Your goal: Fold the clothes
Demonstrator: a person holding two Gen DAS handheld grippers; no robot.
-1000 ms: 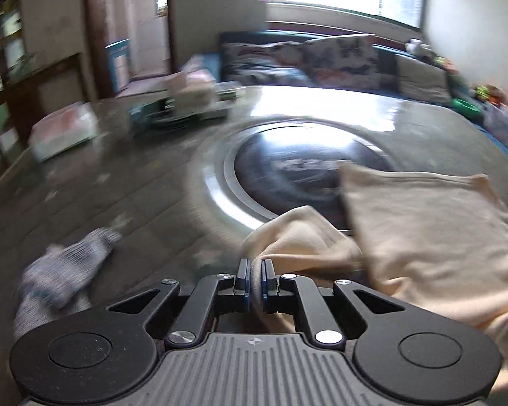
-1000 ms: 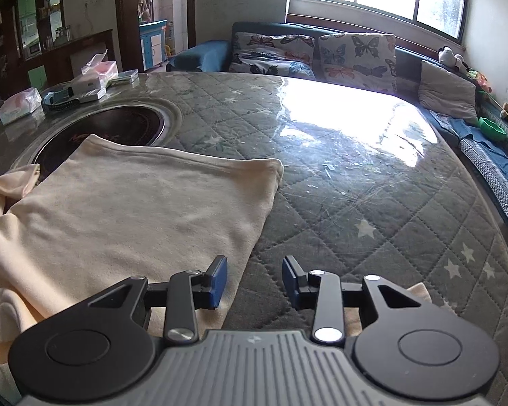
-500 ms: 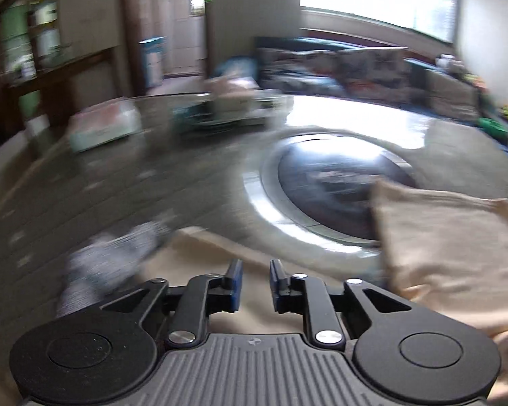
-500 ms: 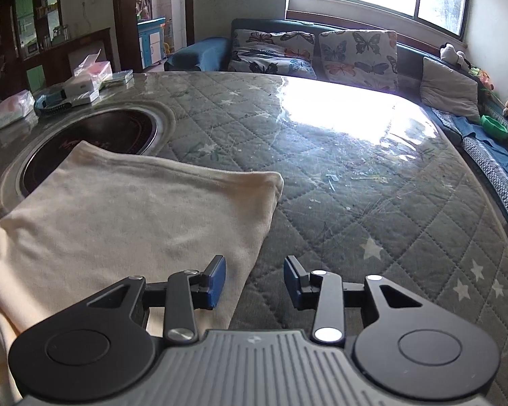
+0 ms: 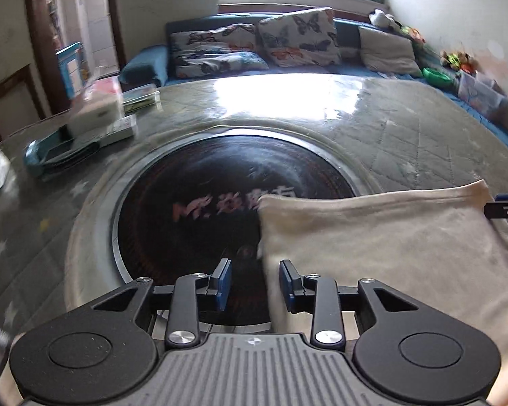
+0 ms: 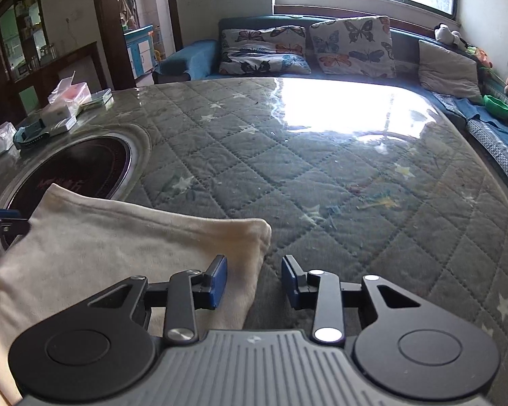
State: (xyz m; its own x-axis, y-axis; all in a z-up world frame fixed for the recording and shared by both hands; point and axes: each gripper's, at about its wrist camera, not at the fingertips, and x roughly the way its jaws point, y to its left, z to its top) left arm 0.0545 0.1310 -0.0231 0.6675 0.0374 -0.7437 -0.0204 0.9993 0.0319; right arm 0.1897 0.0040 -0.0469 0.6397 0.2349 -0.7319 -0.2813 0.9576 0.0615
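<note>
Cream garment (image 5: 389,247) lies flat on quilted tabletop (image 6: 321,176), partly over the dark round inset (image 5: 199,203). Left gripper (image 5: 255,285) fingers narrowly parted, just been opening, straddling garment's left edge, not gripping. Right gripper (image 6: 254,280) narrowly parted, just been closing, straddling right edge.

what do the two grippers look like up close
Both match: the left gripper and right gripper have a grey ribbed body, two black round housings, black linkage arms with silver pivot bolts, and blue pads on the fingertips. No cables, sleeves or hands show.
</note>
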